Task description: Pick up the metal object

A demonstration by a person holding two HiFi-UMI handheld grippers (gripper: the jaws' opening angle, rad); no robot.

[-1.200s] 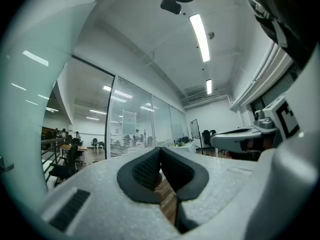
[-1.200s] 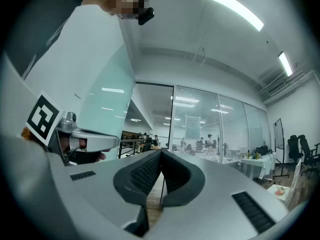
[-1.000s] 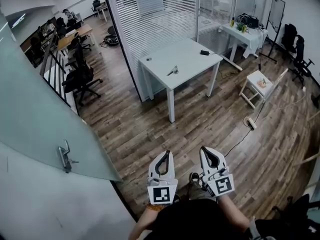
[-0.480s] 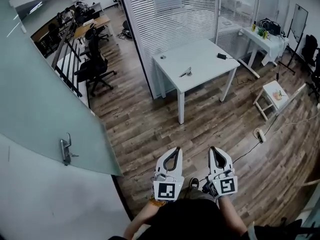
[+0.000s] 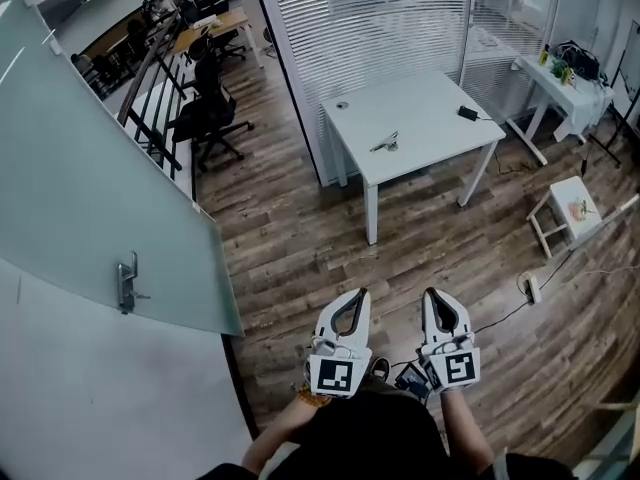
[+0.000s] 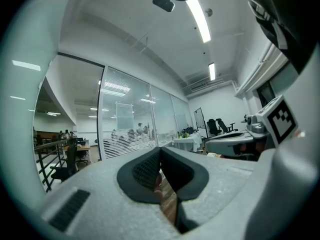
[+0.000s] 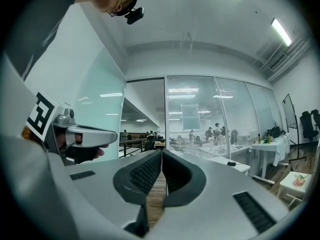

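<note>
A small metal object (image 5: pixel 385 144) lies near the middle of a white table (image 5: pixel 440 128) far across the room in the head view. My left gripper (image 5: pixel 349 303) and right gripper (image 5: pixel 438 299) are held side by side close to my body, well short of the table. Both point toward it. Each has its jaws pressed together with nothing between them. In the left gripper view the left gripper (image 6: pixel 160 150) shows its dark pads meeting. In the right gripper view the right gripper (image 7: pixel 162 153) looks the same, and the table (image 7: pixel 235 165) edge shows beyond it.
A frosted glass door (image 5: pixel 110 208) with a handle (image 5: pixel 127 283) stands at my left. A slatted glass partition (image 5: pixel 370 18) rises behind the table. A small black item (image 5: pixel 467 113) sits on the table's right end. A stool (image 5: pixel 567 211), a power strip (image 5: pixel 532 288) and cable lie on the wooden floor.
The head view has shifted: the table and metal object now sit further right and slightly nearer. Both grippers stay shut and keep their place near my body.
</note>
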